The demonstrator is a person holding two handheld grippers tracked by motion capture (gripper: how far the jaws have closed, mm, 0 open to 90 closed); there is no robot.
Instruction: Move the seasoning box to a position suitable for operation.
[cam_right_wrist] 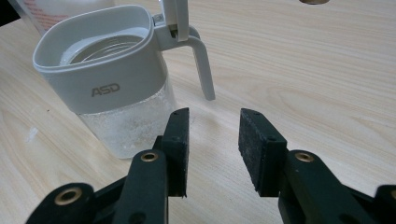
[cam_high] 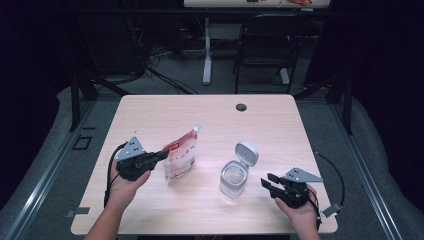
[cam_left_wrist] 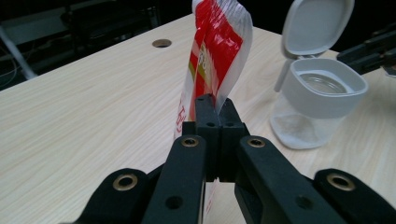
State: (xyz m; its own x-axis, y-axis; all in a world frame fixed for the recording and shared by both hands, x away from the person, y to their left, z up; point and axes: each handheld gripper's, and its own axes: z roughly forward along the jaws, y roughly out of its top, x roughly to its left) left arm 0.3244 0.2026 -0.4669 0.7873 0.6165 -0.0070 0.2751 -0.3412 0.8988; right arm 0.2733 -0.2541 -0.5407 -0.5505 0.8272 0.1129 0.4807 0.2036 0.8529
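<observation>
High view | your left gripper (cam_high: 161,154) jaws clamp pouch (cam_high: 181,152) | right gripper (cam_high: 266,181) jaws apart, empty | canister (cam_high: 234,178) lid up, pour pending

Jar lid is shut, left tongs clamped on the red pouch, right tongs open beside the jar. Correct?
Not quite: the jar has its lid flipped open, as the high view shows. The left tongs are clamped on the red pouch; the right tongs are open beside the jar.
</observation>
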